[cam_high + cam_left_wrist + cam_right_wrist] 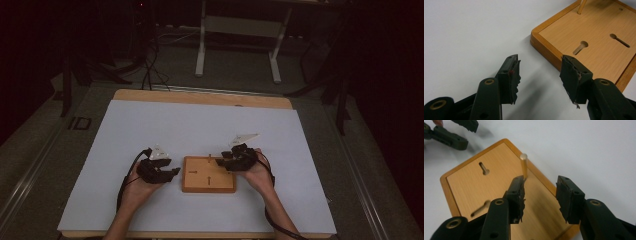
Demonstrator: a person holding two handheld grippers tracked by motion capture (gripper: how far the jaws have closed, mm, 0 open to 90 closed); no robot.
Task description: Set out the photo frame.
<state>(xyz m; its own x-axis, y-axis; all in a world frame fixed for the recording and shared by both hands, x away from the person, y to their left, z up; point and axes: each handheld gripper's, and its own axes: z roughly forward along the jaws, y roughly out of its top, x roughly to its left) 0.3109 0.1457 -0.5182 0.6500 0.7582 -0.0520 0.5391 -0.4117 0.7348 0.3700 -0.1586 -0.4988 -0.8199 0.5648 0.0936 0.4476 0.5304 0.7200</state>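
White sheeting [150, 125] covers the table. Nearest, two hands hold two grippers: the left gripper [539, 75] and the right gripper [540, 195], both spread wide, grasping nothing. Between them lies one wooden board [208, 174] with one upright peg [524, 166] and two keyhole slots [580, 47]. Beyond, dark floor.

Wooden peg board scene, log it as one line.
left gripper: open, beside square wooden board | right gripper: open over board | upright wooden peg: in board, free

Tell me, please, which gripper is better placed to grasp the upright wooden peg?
Right. The right gripper is open over the wooden board near the peg; the left gripper hangs open beside the board.
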